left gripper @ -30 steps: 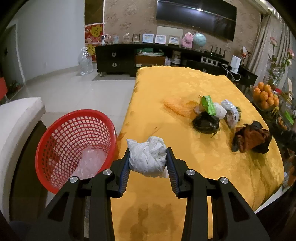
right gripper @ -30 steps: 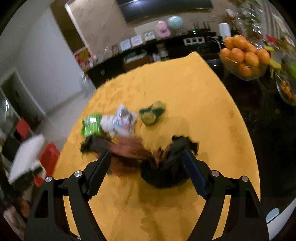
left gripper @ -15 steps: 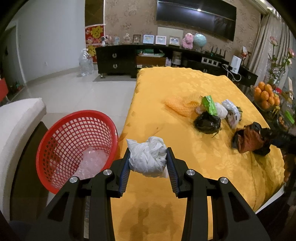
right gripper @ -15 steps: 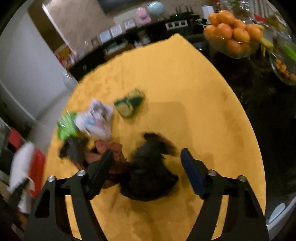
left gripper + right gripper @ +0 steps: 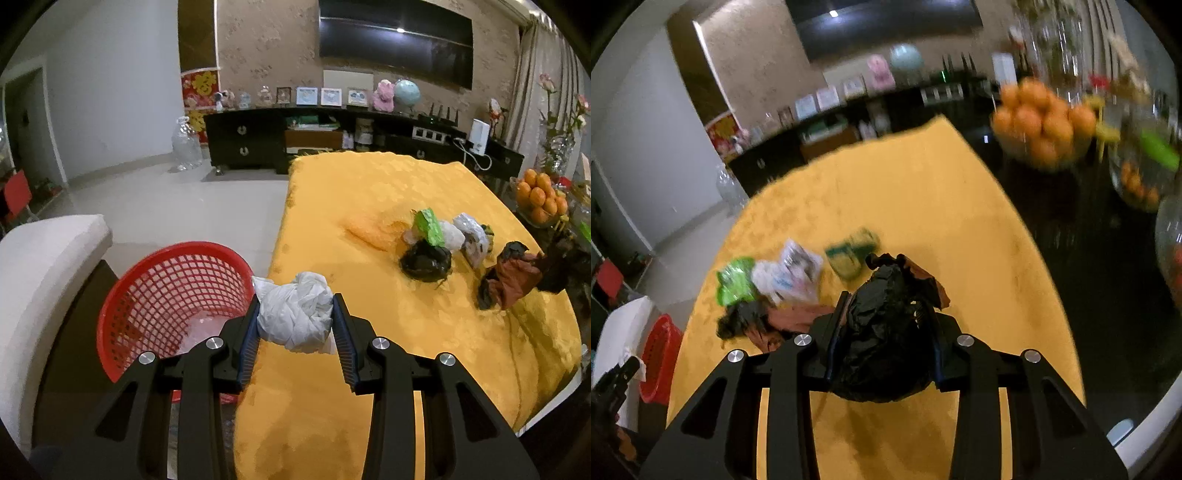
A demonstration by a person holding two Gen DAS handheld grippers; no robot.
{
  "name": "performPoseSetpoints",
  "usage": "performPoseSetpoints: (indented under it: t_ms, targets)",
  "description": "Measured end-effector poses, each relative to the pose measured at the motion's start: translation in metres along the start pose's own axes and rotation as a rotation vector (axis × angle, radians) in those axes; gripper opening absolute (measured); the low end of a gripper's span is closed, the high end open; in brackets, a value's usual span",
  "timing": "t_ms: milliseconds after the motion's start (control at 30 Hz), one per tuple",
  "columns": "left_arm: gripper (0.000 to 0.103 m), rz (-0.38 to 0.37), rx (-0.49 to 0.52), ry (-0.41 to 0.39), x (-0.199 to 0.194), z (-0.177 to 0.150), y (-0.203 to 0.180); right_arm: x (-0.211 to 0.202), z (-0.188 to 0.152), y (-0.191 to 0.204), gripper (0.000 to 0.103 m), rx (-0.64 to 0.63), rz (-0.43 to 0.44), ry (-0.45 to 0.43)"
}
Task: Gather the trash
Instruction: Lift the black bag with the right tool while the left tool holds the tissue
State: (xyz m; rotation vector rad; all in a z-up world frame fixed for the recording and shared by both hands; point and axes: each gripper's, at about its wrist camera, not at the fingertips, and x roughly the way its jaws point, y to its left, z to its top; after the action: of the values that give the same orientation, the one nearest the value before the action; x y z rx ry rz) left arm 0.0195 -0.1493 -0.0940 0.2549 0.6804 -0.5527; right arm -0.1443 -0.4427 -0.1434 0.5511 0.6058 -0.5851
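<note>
Midway through the clear-up — we have both tongs loaded and most of the litter yet to shift. Our left tongs [image 5: 295,325] are clenched on a white wad [image 5: 295,317], which sits squarely between the blue pads at the edge of the yellow table [image 5: 369,177]. The red basket [image 5: 155,288] stands on the floor at about 9 o'clock from that wad, just beside it and lower; something pale and crinkly lies inside, so we judge at least one piece is already collected.

Our right tongs [image 5: 882,332] are clamped on a black bag [image 5: 886,332], gripped from both sides and filling the gap between the fingers. A brown scrap [image 5: 934,291] shows at the bag's upper right edge; we cannot tell if it is caught in the grip too.

Left on the table, at 10 to 11 o'clock from the black bag: a green wrapper [image 5: 733,282], a white printed packet [image 5: 794,273], a green-and-yellow packet [image 5: 851,254] and a dark clump [image 5: 738,321] — the view here is blurred. The left view also shows an orange net [image 5: 369,227] beyond them.

In our judgement the white wad goes first, the basket being right at hand, then the black bag.
</note>
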Motion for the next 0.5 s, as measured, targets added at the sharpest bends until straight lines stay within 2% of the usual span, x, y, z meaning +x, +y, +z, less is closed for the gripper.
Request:
performPoseSetpoints:
  t_ms: [233, 500]
  targets:
    - [0.035, 0.028, -0.001, -0.012, -0.004, 0.001, 0.006, -0.016, 0.010, 0.031, 0.035, -0.084, 0.103, -0.072]
    - [0.036, 0.056, -0.006, -0.015, -0.004, 0.002, 0.013, -0.017, 0.016, 0.069, 0.035, -0.141, 0.222, -0.060]
